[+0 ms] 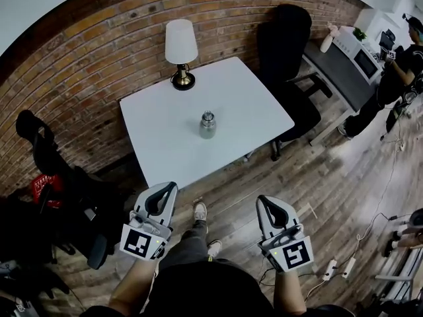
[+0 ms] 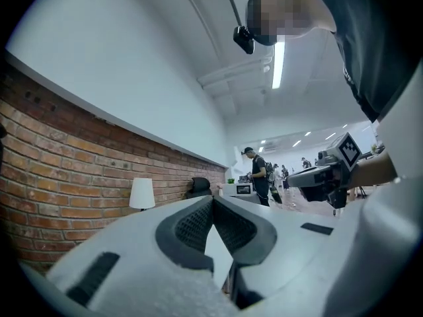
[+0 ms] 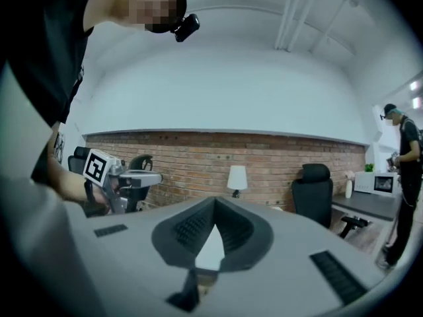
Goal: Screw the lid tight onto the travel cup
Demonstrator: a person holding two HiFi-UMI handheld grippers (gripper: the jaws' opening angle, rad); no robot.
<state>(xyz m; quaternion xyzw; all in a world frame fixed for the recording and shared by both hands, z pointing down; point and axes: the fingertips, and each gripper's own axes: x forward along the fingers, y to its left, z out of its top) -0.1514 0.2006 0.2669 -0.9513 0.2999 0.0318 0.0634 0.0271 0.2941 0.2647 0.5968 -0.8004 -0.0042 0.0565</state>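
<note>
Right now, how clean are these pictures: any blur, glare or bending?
Head view: fisheye bows the brick wall, yet the travel cup is sharp. Left gripper view: the ceiling light glares, near jaws soft. Right gripper view: dark corners, close jaws blurred, lamp clear.

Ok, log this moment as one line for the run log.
phase: pre-reach | travel cup: upright on table, lid on, untouched | left gripper: shut, empty | right gripper: shut, empty
</note>
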